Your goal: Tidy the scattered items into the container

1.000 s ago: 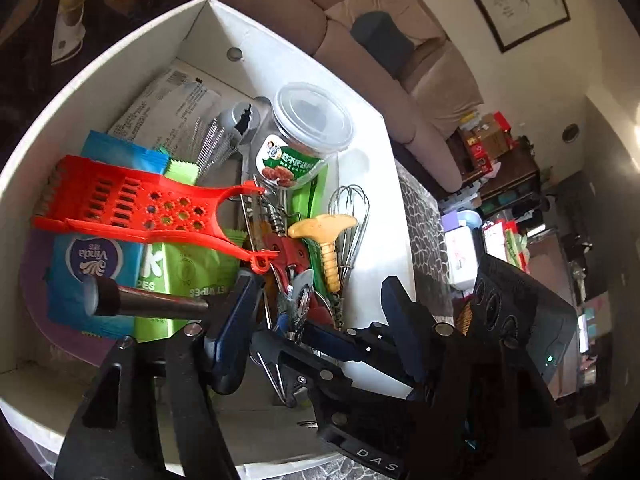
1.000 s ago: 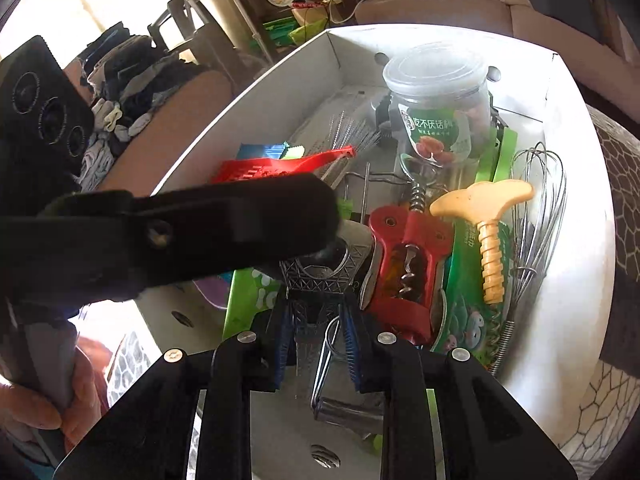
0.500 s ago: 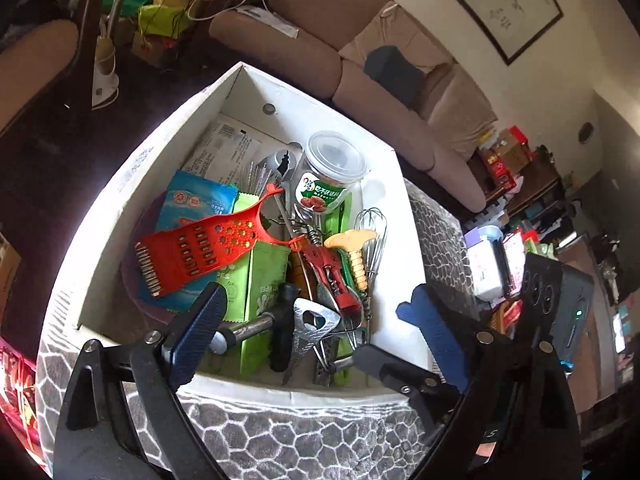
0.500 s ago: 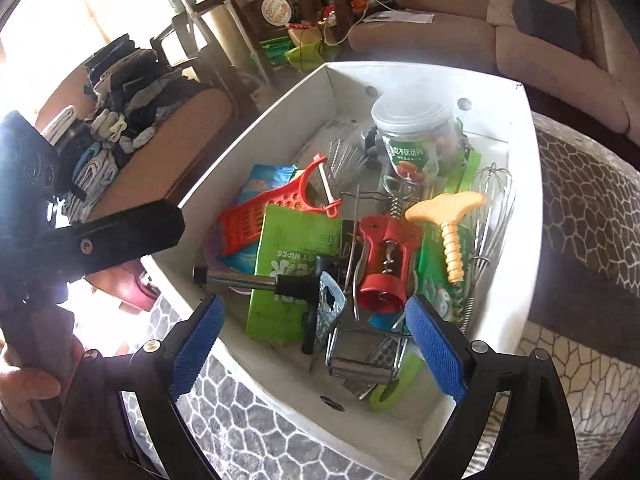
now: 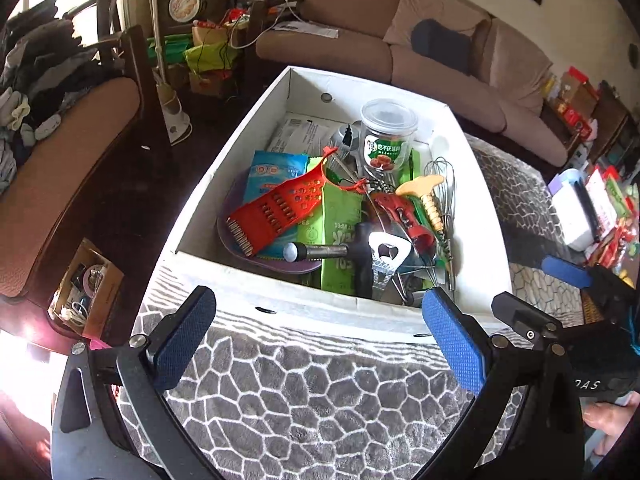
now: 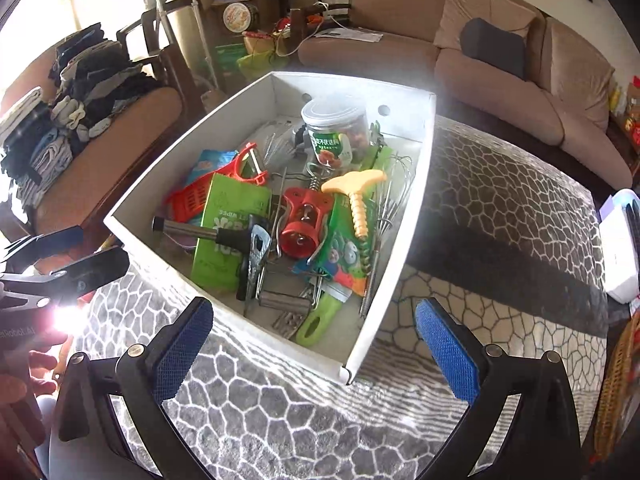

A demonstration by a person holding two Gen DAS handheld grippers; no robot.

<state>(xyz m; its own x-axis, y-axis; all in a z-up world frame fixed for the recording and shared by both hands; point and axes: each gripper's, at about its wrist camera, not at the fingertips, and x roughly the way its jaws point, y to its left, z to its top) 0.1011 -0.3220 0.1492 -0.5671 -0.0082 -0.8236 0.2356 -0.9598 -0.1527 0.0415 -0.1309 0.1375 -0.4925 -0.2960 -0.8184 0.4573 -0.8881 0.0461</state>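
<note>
A white box (image 5: 308, 304) (image 6: 412, 208) stands on a grey honeycomb-patterned cloth. Inside lie a red grater (image 5: 280, 206), a green wipes pack (image 5: 338, 236) (image 6: 228, 224), a bottle opener with a black handle (image 5: 360, 252) (image 6: 248, 248), a red corkscrew (image 5: 404, 216) (image 6: 306, 220), a yellow-handled corkscrew (image 6: 354, 196), a whisk (image 5: 442, 184) and a clear snack jar (image 5: 388, 136) (image 6: 334, 136). My left gripper (image 5: 316, 344) is open and empty, above the cloth just in front of the box. My right gripper (image 6: 314, 346) is open and empty, at the box's near corner.
A brown sofa (image 5: 400, 48) stands behind the box. An armchair piled with clothes (image 6: 80, 120) is at the left. White and coloured packets (image 5: 580, 216) lie at the table's right. A small cardboard box (image 5: 86, 284) sits on the floor at the left.
Both grippers opened, released the bottle opener into the box, and pulled back and up out of the box to above the cloth.
</note>
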